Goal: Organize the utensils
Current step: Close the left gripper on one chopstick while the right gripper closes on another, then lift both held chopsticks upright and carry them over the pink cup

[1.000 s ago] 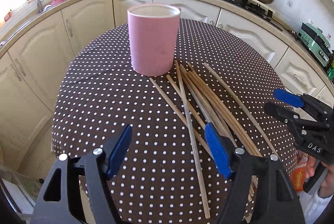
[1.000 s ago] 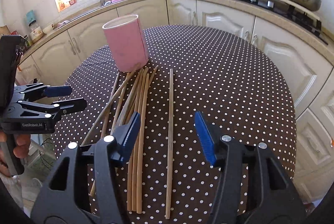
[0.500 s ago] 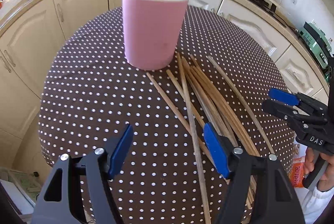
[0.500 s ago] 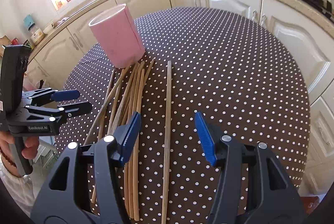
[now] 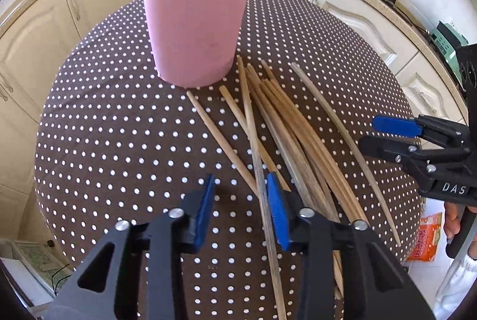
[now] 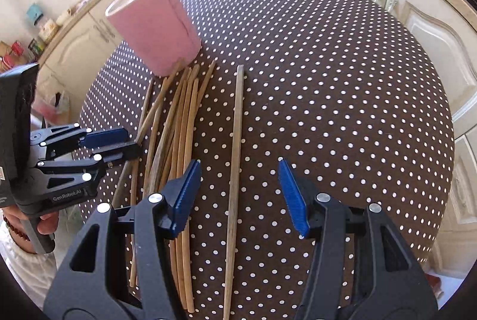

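Chopsticks under both claws

I see my left gripper [image 5: 240, 208], jaws just narrowed, astride one wooden chopstick [image 5: 256, 153], ungripped. My right gripper [image 6: 238, 195] gapes over a lone stick [image 6: 235, 159]. Pink cylindrical holder [image 5: 195, 22] stands upper centre on the dotted brown tablecloth [image 5: 119, 126].

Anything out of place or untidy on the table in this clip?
Yes. The chopsticks lie loose on the dotted tablecloth in a crossed, fanned heap beside the pink cup, none inside it. One chopstick lies apart from the heap. The cup stands upright; nothing looks spilled or broken.
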A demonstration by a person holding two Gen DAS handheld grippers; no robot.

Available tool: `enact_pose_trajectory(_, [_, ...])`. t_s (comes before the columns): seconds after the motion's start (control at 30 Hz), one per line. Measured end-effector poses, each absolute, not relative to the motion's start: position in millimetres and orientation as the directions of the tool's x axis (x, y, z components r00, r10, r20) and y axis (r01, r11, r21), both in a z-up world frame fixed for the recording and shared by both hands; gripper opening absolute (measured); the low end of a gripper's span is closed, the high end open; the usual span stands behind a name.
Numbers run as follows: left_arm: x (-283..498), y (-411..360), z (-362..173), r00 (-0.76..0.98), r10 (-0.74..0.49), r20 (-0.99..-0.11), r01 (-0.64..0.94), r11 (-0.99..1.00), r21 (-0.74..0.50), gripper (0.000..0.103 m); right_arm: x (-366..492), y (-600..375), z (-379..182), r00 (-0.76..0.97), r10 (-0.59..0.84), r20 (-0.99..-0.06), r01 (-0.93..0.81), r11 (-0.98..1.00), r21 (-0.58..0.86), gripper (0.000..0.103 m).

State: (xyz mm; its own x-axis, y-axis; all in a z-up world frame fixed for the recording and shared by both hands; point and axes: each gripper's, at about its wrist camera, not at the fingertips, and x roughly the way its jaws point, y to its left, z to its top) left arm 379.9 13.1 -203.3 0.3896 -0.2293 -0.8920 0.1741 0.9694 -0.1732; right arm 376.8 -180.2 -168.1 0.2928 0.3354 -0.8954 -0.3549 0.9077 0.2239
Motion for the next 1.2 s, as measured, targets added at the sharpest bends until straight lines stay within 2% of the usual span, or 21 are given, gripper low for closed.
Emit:
enact_pose_trajectory(0.07, [382,13,-205,0.388,-0.233,-0.892,0.170,0.969,-0.179,0.032,380,-175,-173,0.268,0.317,-0.910,-0.365,0.907,0.209,0.054])
enact_pose_trajectory(0.27, [383,17,-207,0.384,-0.238,-0.892,0.165,0.968,-0.187,0.027,389,-159,-180,0.222,0.241,-0.945,-0.401,0.906,0.137,0.035])
enact_pose_trajectory(0.43, [384,19,-206,0.381,-0.228,-0.896,0.173,0.970,-0.173,0.027,395,-134,-183,0.161,0.140,-0.977,-0.443,0.895,0.055,0.033])
enact_pose_trajectory(0.53, [388,13,-205,0.376,-0.213,-0.902,0.179,0.972,-0.155,0.026,403,-120,-185,0.122,0.084,-0.989,-0.455,0.890,0.019,0.027])
enact_pose_trajectory(0.63, [391,10,-205,0.374,-0.205,-0.904,0.175,0.973,-0.148,0.018,411,-111,-186,0.090,0.047,-0.995,-0.457,0.889,0.001,0.022])
enact_pose_trajectory(0.67, [394,6,-204,0.371,-0.207,-0.905,0.174,0.973,-0.151,0.012,413,-110,-187,0.082,0.041,-0.996,-0.459,0.889,-0.001,0.019])
enact_pose_trajectory(0.83, [397,3,-203,0.373,-0.216,-0.903,0.165,0.972,-0.164,0.011,428,-103,-191,0.078,0.040,-0.996,-0.459,0.888,0.000,0.012])
enact_pose_trajectory(0.9, [396,4,-203,0.376,-0.223,-0.899,0.152,0.972,-0.178,0.008,429,-102,-191,0.093,0.040,-0.995,-0.452,0.892,-0.006,0.008])
enact_pose_trajectory(1.2, [385,10,-190,0.429,-0.272,-0.861,0.157,0.961,-0.226,0.005,424,-120,-191,0.132,0.123,-0.984,-0.414,0.908,0.059,0.006])
